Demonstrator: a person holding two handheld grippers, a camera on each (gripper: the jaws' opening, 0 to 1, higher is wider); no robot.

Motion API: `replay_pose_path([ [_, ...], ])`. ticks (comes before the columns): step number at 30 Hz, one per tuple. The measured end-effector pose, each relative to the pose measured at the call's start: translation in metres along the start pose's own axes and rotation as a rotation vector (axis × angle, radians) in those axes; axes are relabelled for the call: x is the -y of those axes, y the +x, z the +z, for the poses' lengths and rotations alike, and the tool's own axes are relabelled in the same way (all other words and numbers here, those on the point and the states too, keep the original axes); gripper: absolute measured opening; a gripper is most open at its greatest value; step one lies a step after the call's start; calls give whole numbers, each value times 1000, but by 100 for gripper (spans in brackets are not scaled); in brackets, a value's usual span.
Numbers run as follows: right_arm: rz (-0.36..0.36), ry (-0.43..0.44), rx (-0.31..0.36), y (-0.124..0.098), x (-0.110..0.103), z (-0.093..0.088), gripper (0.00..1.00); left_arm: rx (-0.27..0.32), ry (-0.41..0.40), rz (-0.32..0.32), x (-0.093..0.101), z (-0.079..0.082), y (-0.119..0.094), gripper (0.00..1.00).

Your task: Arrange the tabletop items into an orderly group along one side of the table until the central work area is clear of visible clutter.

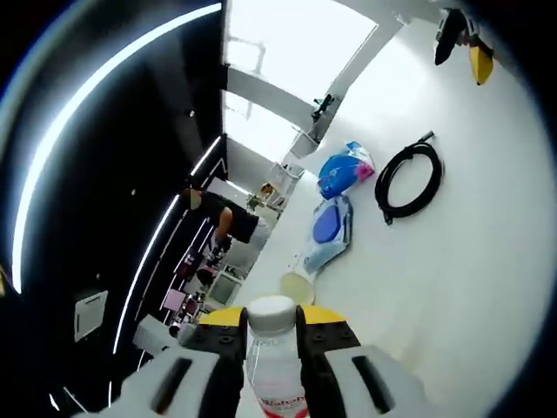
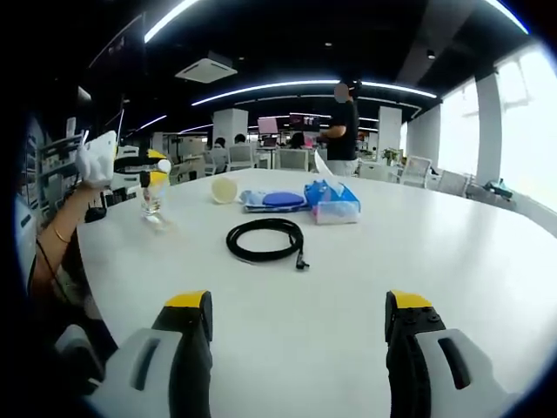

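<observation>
A clear plastic bottle (image 1: 274, 366) with a white cap sits between the jaws of my left gripper (image 1: 272, 319), which is shut on it. In the right gripper view that left gripper (image 2: 139, 174) holds the bottle (image 2: 155, 198) slightly tilted near the table's left edge; I cannot tell whether its base touches. A coiled black cable (image 2: 265, 238) lies mid-table. Behind it are a flat blue wipes pack (image 2: 277, 200), a blue bag (image 2: 332, 202) and a round cream lid (image 2: 224, 190). My right gripper (image 2: 298, 306) is open over bare table, holding nothing.
The white table (image 2: 452, 252) is round and wide, with bare surface at the front and right. A person's hand and arm (image 2: 61, 231) reach in at the left. Another person (image 2: 344, 122) stands beyond the far edge, among office desks and chairs.
</observation>
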State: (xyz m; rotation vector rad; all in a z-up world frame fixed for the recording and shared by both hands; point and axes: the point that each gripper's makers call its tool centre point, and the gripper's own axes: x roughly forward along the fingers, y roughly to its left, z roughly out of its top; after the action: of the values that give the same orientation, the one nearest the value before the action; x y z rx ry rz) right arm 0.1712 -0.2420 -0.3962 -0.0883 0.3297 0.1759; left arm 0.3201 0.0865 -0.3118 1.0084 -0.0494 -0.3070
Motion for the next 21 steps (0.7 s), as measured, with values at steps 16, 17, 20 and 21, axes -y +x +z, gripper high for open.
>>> replay_pose_path([
  [16, -4, -4, -4, 0, 1, 2, 79, 6, -119, 2, -22, -7, 2, 20],
  [17, -4, -3, -5, 0, 1, 2, 79, 6, -121, 2, -22, -7, 2, 20],
  [20, -4, -4, -4, 0, 1, 2, 79, 5, -155, 10, -29, -10, 0, 20],
  [21, -4, -4, -5, 1, 1, 2, 79, 5, -161, 10, -30, -11, 0, 20],
])
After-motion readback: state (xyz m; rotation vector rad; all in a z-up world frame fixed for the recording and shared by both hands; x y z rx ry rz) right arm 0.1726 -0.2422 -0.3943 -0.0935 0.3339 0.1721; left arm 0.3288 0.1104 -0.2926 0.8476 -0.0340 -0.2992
